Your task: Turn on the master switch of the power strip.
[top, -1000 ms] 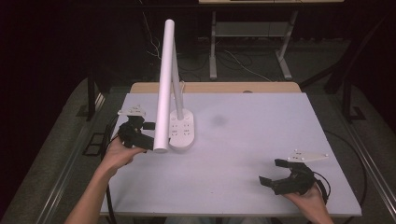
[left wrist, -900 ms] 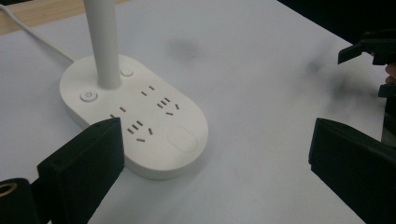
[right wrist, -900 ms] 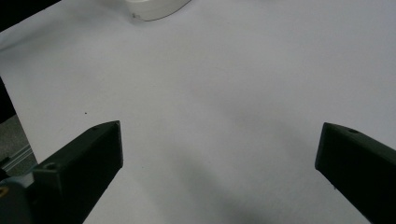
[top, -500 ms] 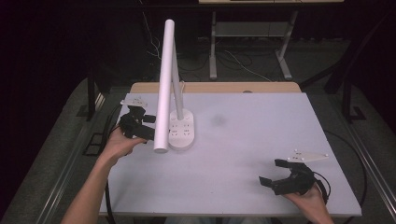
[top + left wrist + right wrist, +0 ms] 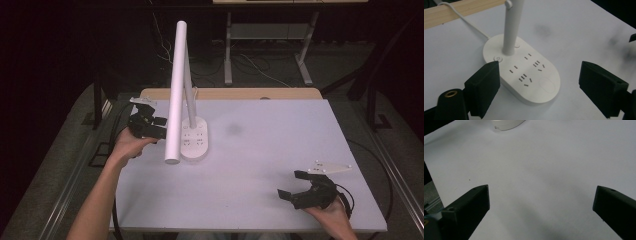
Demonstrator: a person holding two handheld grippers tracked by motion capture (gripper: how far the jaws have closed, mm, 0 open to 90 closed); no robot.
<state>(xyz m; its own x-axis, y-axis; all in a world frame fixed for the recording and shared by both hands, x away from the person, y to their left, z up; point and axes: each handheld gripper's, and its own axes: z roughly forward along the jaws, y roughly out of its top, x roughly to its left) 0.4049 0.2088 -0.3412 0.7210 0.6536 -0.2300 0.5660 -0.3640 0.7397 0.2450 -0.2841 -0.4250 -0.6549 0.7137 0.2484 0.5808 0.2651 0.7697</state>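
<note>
Left tool, jaws wide apart, faces the lamp base; right tool gapes empty above the counter

Setting: lab or recording workspace. Evidence: plain white surface with a wooden strip along its far edge, standing on grey carpet in a dark room; loose cables on the floor behind; metal legs of another bench beyond; white desk lamp with a socket-strip base; black frame rails alongside.
</note>
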